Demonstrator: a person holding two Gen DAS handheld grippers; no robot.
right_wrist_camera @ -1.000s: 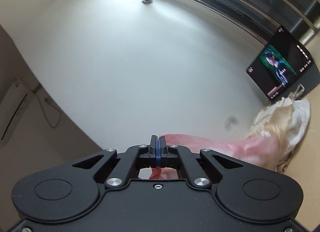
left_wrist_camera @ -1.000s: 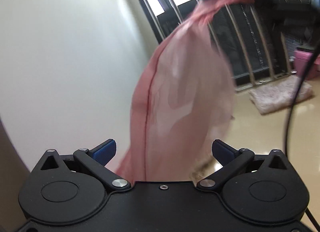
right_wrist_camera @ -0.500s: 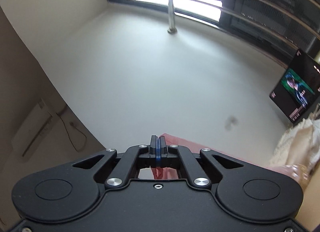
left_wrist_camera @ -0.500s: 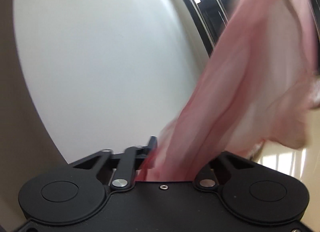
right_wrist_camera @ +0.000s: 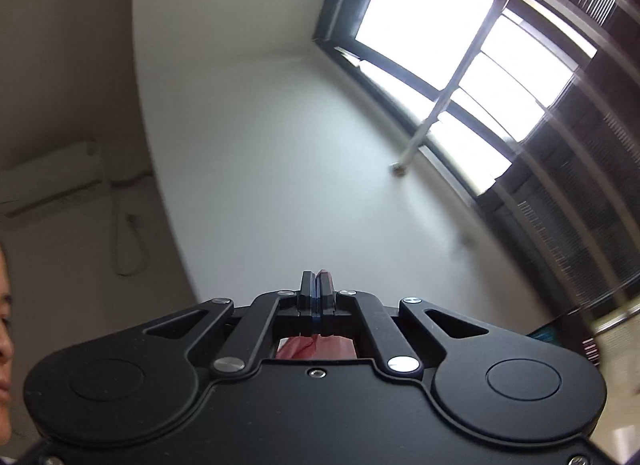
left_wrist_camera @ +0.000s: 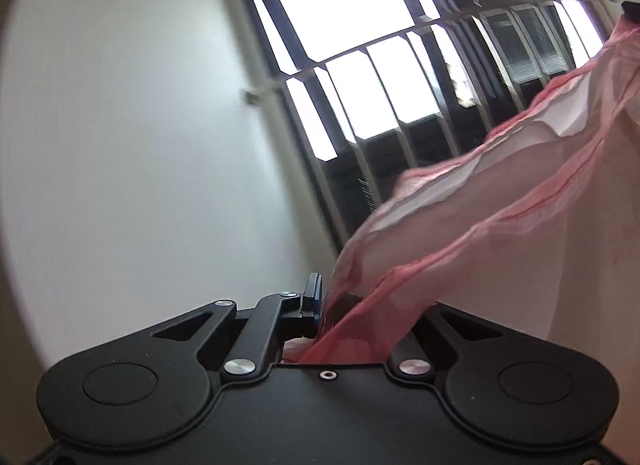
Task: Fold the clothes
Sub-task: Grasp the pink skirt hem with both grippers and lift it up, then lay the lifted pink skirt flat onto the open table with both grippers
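Observation:
A thin pink garment (left_wrist_camera: 500, 205) with a red seam hangs in the air, stretched from the lower middle up to the top right of the left wrist view. My left gripper (left_wrist_camera: 325, 305) holds its lower end, the jaws closing the last bit on the cloth. One blue pad (left_wrist_camera: 313, 292) shows; the cloth hides the other finger. In the right wrist view my right gripper (right_wrist_camera: 316, 285) is shut on another part of the pink garment (right_wrist_camera: 308, 347). A sliver of the cloth pokes out past the fingertips and more bunches behind them.
A barred window (left_wrist_camera: 352, 65) and a white wall (left_wrist_camera: 120, 145) fill the background. In the right wrist view a wall air conditioner (right_wrist_camera: 48, 181) is at the left, the window (right_wrist_camera: 460, 65) at the upper right, a dark screen (right_wrist_camera: 560, 335) low right. A person's face touches the left edge.
The left gripper went from open below the hanging garment to shut on its lower end, then rose. The right gripper stayed shut on the cloth while rising and tilting towards the window.

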